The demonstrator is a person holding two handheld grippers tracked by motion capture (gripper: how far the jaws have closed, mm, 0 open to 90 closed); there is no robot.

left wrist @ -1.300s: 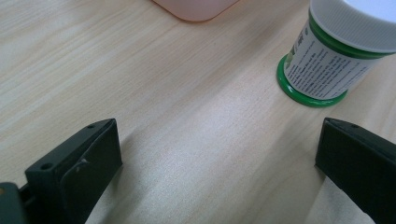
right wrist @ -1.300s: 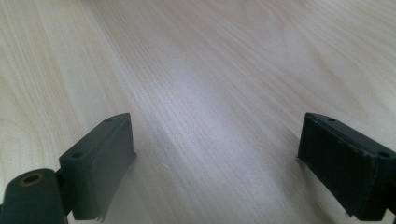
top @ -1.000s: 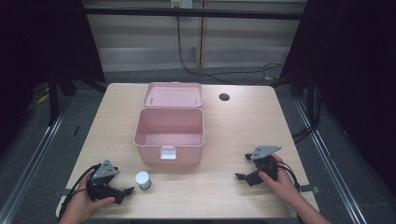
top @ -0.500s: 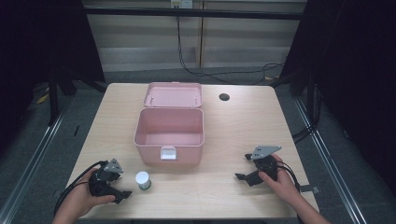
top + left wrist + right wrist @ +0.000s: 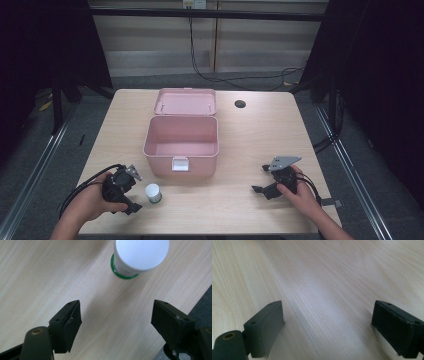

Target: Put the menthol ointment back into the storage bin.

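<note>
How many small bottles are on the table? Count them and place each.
1. The white-capped bottle stands near the table's front edge, before the open pink box, just ahead of the open left tool.

A light wooden table (image 5: 260, 145) carries a pink box (image 5: 181, 145) at its centre, lid (image 5: 185, 101) open toward the far side; a small white-capped, green-based jar (image 5: 153, 193) stands near the box's left front corner; a dark round hole (image 5: 240, 104) marks the far right
</note>
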